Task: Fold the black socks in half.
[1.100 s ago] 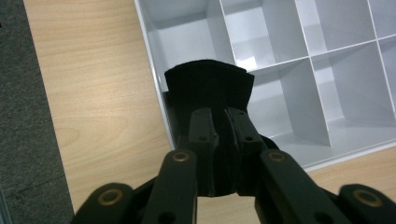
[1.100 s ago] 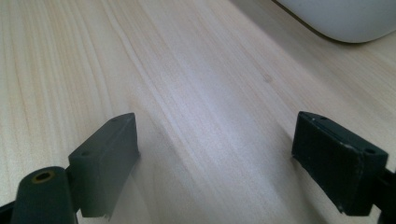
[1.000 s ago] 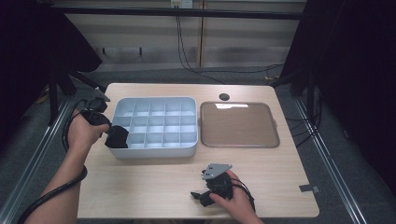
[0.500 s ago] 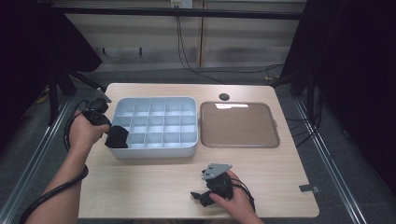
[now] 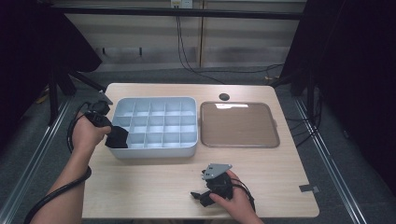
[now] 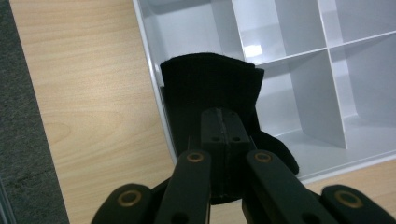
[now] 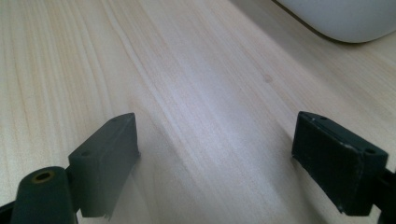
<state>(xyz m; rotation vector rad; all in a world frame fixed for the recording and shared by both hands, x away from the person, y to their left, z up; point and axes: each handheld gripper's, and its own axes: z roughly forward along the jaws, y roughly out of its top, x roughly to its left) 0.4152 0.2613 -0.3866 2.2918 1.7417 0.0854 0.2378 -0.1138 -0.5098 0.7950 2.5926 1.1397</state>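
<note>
While the left gripper (image 5: 111, 135) sits at the 9 o'clock edge of the compartment tray (image 5: 156, 149), its jaws are clamped tight on a black cloth (image 6: 210, 93). In the left gripper view the cloth drapes over the tray's outer wall, part inside the corner compartment, part hanging outside twd the wooden surface (image 5: 154, 186). Left hand (image 5: 84, 135) grips the tool just beside the tray. Right gripper (image 5: 205, 195) is at approx 6 o'clock on the surface, well apart from the tray, w/ jaws spread wide and nothing btwn them; the right gripper view has bare wood in the gap. Brown flat tray (image 5: 239, 125) lies at 3 o'clock of the compartment tray.
</note>
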